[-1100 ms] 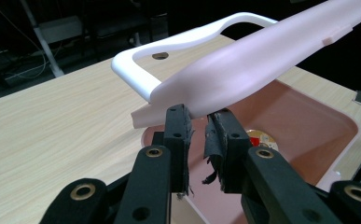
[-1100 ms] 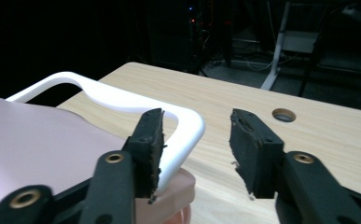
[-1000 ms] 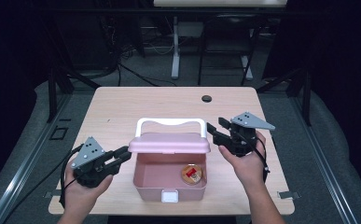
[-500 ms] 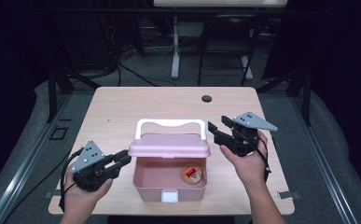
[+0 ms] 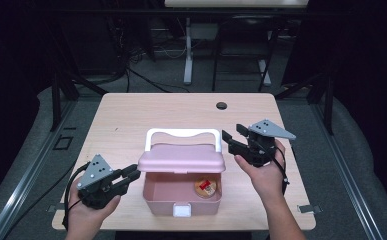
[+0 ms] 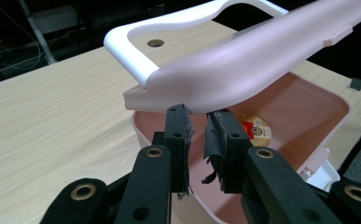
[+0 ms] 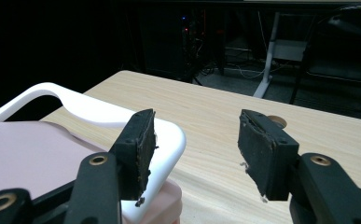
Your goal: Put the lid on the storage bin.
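Pink box [image 5: 181, 192] sits at the desk's [image 5: 131, 115] near edge, about midway between its corners; lid [image 5: 182, 159] half raised, tilted over the back of the box, white handle [image 5: 182, 134] standing up behind it; a small round tin [image 5: 206, 187] lies inside, toward the box's right wall.

Left gripper [image 5: 129, 176] at the box's left wall; in the left gripper view its jaws stand nearly together with a narrow gap, tips just under the lid's edge, nothing pinched that I can see; likely propping or steadying the lid from below.

Right gripper [image 5: 232, 136] by the handle's right corner; its jaws have just been opening and now stand wide; in the right gripper view the handle corner [image 7: 169, 135] lies beside the left jaw, not between the two; reads as a release, or a fresh reach for the handle.
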The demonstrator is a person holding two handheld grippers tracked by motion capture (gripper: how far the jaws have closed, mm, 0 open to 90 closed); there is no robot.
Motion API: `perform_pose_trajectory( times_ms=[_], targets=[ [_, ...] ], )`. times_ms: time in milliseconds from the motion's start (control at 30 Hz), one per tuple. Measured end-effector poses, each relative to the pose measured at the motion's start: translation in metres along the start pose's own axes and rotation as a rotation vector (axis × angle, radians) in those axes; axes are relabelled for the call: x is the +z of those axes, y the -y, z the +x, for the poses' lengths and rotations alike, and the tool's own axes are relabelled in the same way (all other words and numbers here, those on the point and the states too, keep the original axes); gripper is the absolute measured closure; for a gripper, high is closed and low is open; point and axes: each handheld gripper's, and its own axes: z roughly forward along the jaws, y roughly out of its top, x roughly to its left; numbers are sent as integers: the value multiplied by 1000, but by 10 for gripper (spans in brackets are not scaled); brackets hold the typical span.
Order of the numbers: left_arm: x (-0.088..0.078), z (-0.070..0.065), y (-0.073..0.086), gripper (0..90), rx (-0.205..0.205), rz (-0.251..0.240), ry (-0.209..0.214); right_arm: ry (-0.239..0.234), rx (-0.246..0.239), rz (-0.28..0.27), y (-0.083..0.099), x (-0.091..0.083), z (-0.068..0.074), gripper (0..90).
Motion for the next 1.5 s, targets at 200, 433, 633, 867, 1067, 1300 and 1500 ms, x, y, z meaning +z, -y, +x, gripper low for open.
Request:
perform_pose_trajectory(
  times_ms=[200,433,633,867,1067,1300,1500],
  targets=[
    [0,-2,4,772,1,9,3,-2,1,-3,0,1,0,457],
    [0,-3,8,773,-1,11,2,-2,2,-1,0,2,0,458],
    [-1,-4,12,777,-1,25,7,-2,2,-1,0,3,0,458],
    [-2,-6,18,782,-11,20,12,0,1,-1,0,3,0,459],
    [-2,-7,20,783,-7,19,12,3,3,-2,0,2,0,459],
    [-3,-8,25,789,-17,21,17,4,5,-4,-1,0,-1,460],
    [-2,-9,29,789,-19,30,20,4,4,-4,0,1,-1,459]
  ],
)
